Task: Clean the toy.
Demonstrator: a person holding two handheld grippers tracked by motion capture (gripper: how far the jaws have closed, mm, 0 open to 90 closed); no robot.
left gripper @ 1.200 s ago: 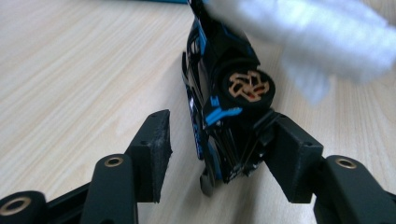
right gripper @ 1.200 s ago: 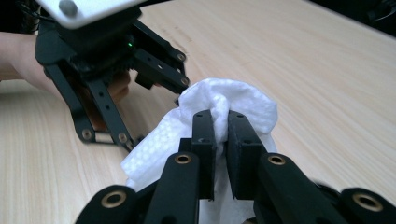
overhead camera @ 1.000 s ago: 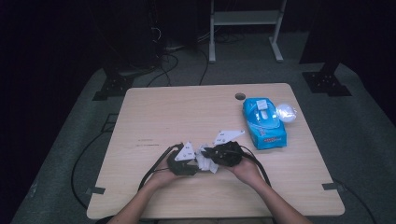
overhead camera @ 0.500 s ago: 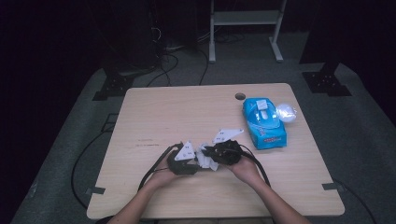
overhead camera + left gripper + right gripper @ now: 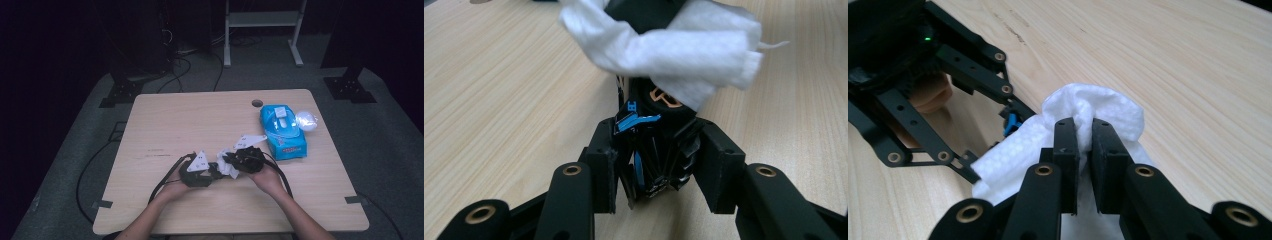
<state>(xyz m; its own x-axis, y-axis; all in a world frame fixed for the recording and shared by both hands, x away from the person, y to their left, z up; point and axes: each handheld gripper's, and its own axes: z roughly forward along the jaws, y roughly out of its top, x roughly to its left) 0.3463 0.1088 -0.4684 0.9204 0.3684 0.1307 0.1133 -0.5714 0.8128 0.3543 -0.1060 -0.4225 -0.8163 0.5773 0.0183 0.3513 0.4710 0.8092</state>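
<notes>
We have the left tool point(image 5: 651, 165) clamped on a small black-and-blue object point(image 5: 649, 155) and the right tool point(image 5: 1084, 145) pinching a white wipe point(image 5: 1098, 112) against it, so wiping looks underway, not finished.

Left tool point(image 5: 212, 171) clamped on something; right tool point(image 5: 229, 160) pinched shut, tips meeting

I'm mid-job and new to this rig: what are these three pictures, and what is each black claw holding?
There is no robot arm: a person holds a two-jaw gripper in each hand. The high view looks down on the wooden table; each of the other two pictures comes from a camera riding on one gripper. The left gripper is clamped on a small black object with blue parts; I cannot tell what it is. The right gripper is shut on a white wipe pressed against that object. A blue wipe pack lies at the table's far right.
</notes>
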